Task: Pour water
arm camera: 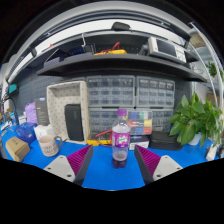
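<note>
A small clear bottle (121, 138) with a purple label and purple cap stands upright on the blue table (108, 172), just ahead of my fingers and centred between them. My gripper (113, 163) is open, its magenta pads (78, 160) spread wide to either side, touching nothing. A white cup (47, 140) stands on the table to the left of the bottle, beyond my left finger.
A blue object (24, 131) and a tan one (16, 149) lie at the far left. A green plant (198, 122) stands at the right. Behind the table are drawer cabinets (130, 95), a white-framed box (67, 108) and shelves above.
</note>
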